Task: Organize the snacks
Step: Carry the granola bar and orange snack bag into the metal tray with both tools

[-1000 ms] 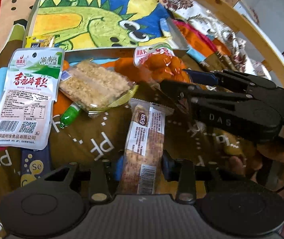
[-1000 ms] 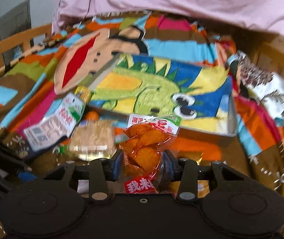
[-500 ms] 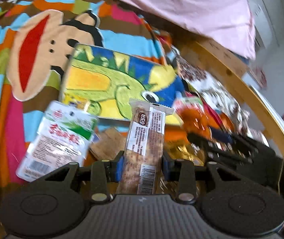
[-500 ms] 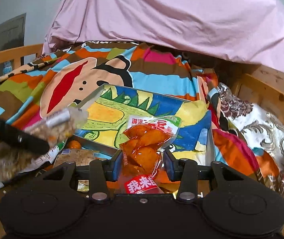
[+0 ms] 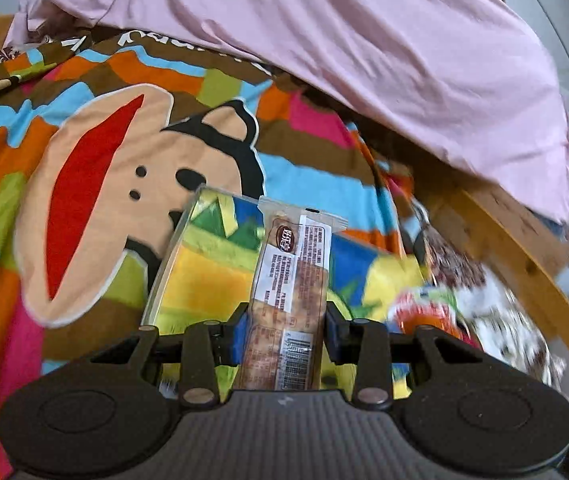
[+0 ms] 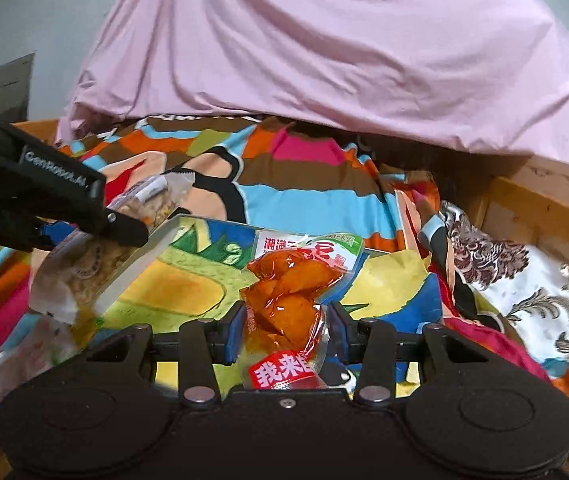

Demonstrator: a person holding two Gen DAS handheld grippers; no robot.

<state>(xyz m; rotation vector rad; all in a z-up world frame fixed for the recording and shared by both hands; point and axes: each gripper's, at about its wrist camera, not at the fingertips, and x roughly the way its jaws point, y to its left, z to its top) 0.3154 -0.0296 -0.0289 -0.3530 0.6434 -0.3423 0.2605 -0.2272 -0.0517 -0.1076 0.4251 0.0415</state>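
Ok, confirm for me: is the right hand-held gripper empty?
No, the right hand-held gripper is clamped on a clear plastic snack pouch of orange pieces with a red label.

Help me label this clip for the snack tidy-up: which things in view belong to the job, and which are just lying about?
Part of the job:
- long cracker packet, clamped in the left gripper
- orange snack pouch, clamped in the right gripper
- dinosaur-print box beneath both

Just lying about:
- monkey-print blanket
- pink sheet
- floral cloth
- wooden bed rail
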